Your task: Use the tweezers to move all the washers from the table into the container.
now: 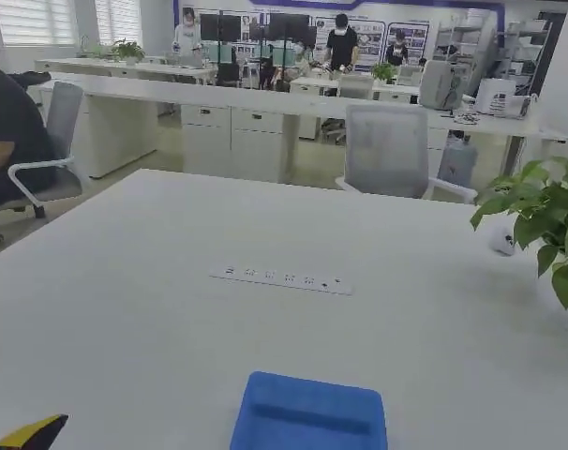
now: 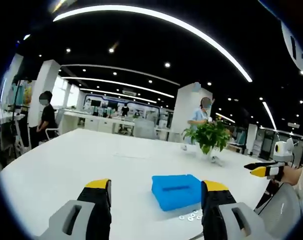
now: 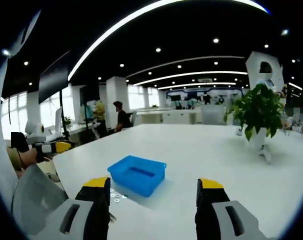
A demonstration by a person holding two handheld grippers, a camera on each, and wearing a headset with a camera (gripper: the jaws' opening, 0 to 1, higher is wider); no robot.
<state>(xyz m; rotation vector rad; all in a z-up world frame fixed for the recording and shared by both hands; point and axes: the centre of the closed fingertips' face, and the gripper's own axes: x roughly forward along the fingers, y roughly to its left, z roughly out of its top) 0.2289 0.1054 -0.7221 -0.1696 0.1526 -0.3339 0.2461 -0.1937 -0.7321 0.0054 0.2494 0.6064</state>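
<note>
My left tongs (image 2: 155, 186) and right tongs (image 3: 154, 182) gape empty, and those thin washers (image 2: 191, 216) low in frame by the bin (image 2: 176, 190) look light and slippery, so I'd pinch an edge.

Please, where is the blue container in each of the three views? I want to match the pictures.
Head view: the blue container is at bottom centre, cut off by the lower edge.
Left gripper view: it is low in the middle, between the two jaws, with washers at its near corner.
Right gripper view: it is low, left of centre.
Shared landmark: the potted plant, to the right of the container in all three views.
</note>
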